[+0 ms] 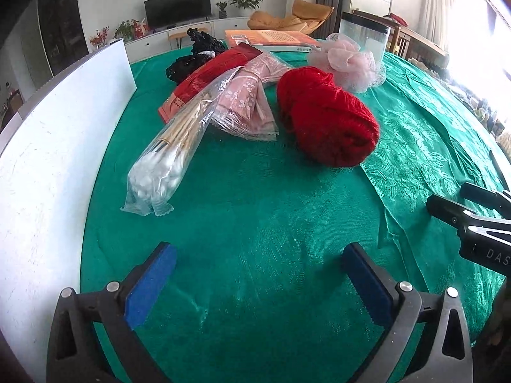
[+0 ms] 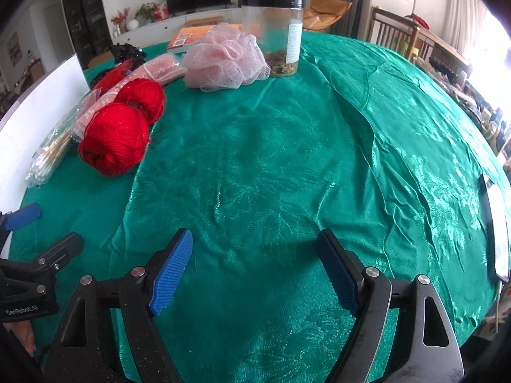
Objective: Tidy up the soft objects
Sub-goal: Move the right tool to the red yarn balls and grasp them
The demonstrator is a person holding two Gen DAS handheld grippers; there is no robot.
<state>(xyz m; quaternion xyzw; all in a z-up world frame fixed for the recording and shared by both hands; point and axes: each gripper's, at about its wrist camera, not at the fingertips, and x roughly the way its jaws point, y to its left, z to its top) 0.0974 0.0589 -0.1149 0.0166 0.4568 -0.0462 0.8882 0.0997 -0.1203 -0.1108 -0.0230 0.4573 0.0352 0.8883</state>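
A red yarn skein (image 1: 325, 116) (image 2: 123, 127) lies on the green cloth, left of centre. A pink mesh bath pouf (image 1: 348, 60) (image 2: 225, 57) sits behind it. A bag of cotton swabs (image 1: 171, 153) (image 2: 48, 156), a pink floral cloth in plastic (image 1: 247, 102) (image 2: 159, 68) and a black lacy item (image 1: 194, 54) (image 2: 126, 52) lie at the left. My left gripper (image 1: 258, 282) is open and empty, low over the cloth in front of the swabs. My right gripper (image 2: 255, 273) is open and empty over bare cloth.
A white board (image 1: 54, 137) (image 2: 38, 111) stands along the left edge. A clear jar with a black lid (image 2: 276, 35) (image 1: 367, 36) stands behind the pouf. An orange book (image 1: 271, 40) lies at the back. A phone (image 2: 496, 233) lies at the right table edge.
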